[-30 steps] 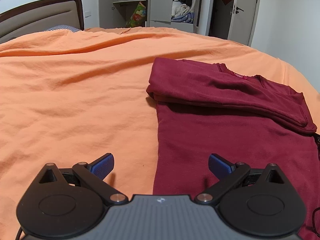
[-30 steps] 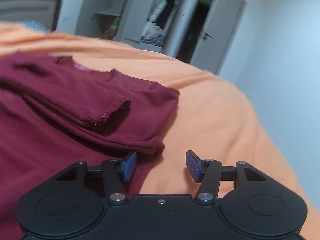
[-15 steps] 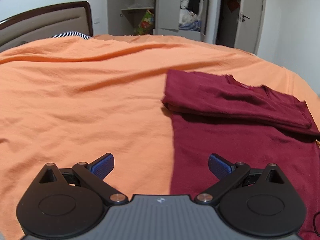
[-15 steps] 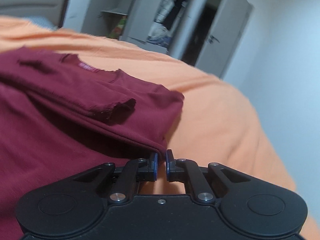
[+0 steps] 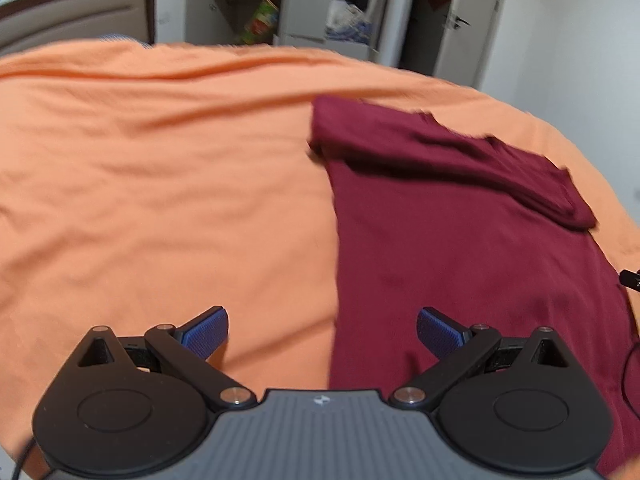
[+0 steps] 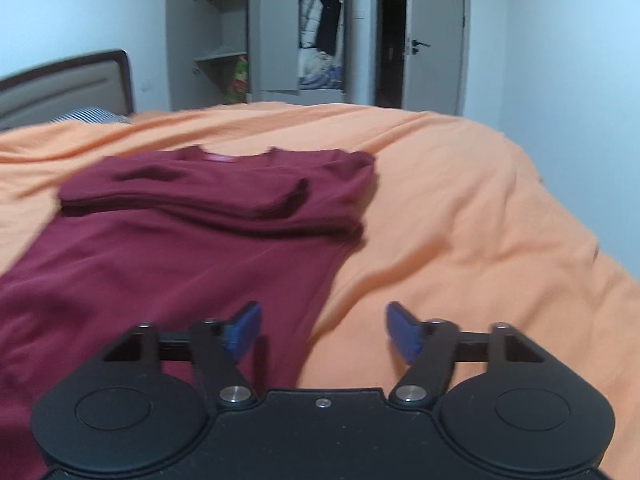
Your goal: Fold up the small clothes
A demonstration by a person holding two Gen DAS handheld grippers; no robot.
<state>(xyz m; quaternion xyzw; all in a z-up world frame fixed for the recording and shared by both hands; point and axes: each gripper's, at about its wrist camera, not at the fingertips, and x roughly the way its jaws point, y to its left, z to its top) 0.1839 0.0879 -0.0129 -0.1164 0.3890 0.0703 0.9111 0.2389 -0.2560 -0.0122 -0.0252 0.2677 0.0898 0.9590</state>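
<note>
A dark red long-sleeved top (image 5: 460,240) (image 6: 168,248) lies flat on the orange bedsheet (image 5: 160,184) (image 6: 460,220), with both sleeves folded across its chest near the collar. My left gripper (image 5: 322,334) is open, low over the top's left side edge, nothing between its blue pads. My right gripper (image 6: 322,330) is open too, straddling the top's right side edge near the hem, holding nothing.
A padded headboard (image 6: 64,80) and a striped pillow (image 6: 92,114) sit at the bed's far left. Beyond the bed stand an open wardrobe (image 6: 316,48) with clothes and a doorway (image 6: 390,48). A black cable end (image 5: 630,278) shows at the right.
My right gripper, shut at the sleeve edge half a second ago, has opened and drawn back toward the hem. The left gripper stayed open and shifted left and back.
</note>
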